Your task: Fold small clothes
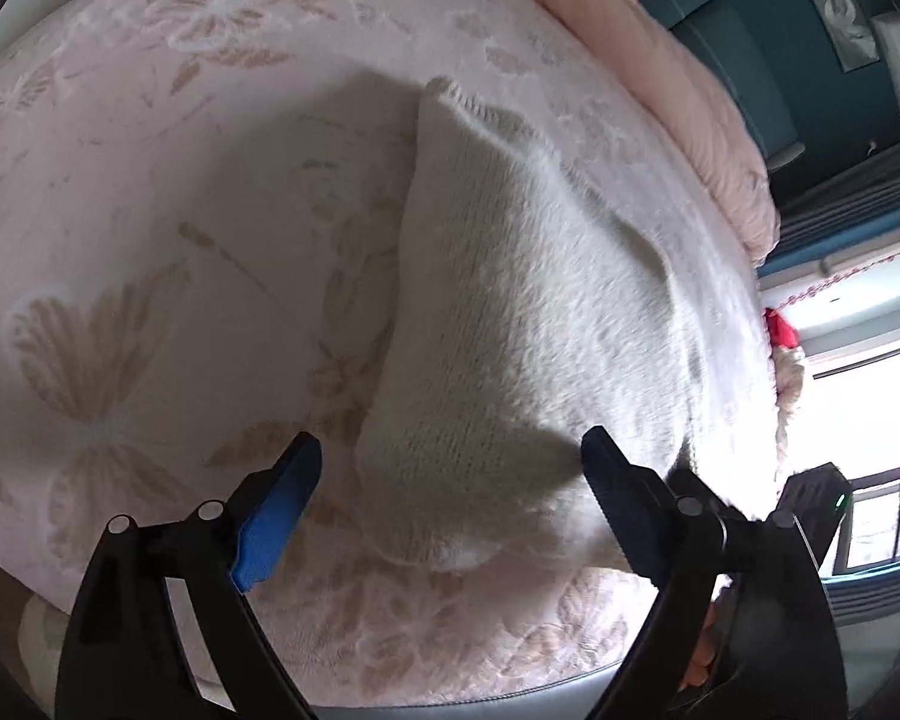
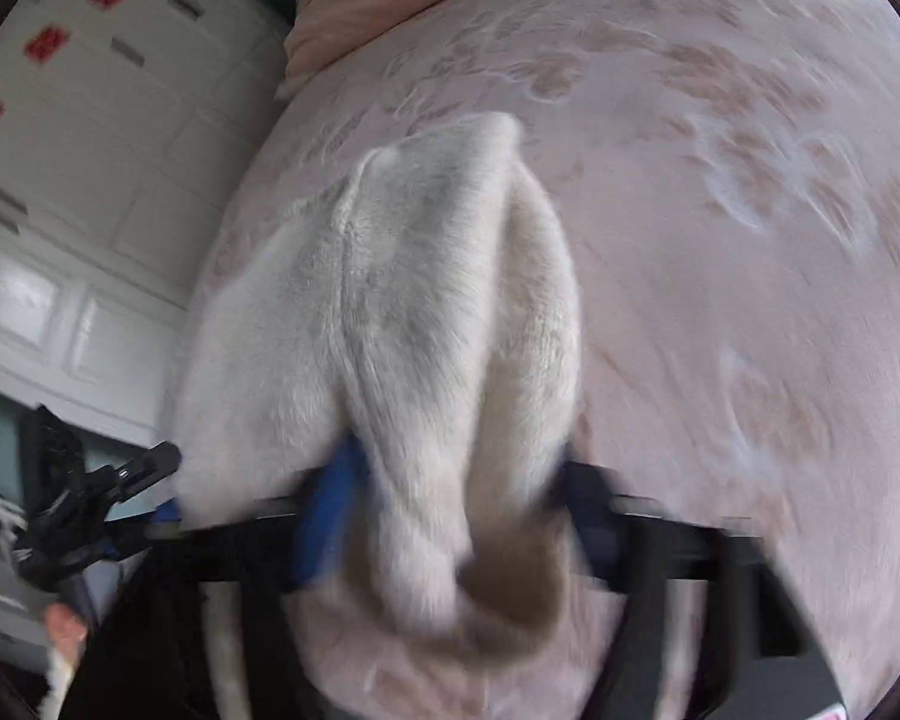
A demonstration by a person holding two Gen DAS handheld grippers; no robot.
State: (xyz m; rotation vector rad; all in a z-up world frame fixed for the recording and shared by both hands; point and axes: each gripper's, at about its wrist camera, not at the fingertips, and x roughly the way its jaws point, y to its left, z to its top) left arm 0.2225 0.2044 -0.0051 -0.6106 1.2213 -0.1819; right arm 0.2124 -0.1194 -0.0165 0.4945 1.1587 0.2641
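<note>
1. Bed, pink floral cover.
2. White fuzzy knit garment, lying on the bed, one end bunched upward.
3. Left gripper, jaws wide, empty, over the garment's near edge.
4. Right gripper, narrowed, clamping the garment's bunched end.

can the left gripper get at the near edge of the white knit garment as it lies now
Probably yes: the left gripper is open with the white knit garment's near edge lying between its fingers, nothing covering it on the pink blanket.
</note>
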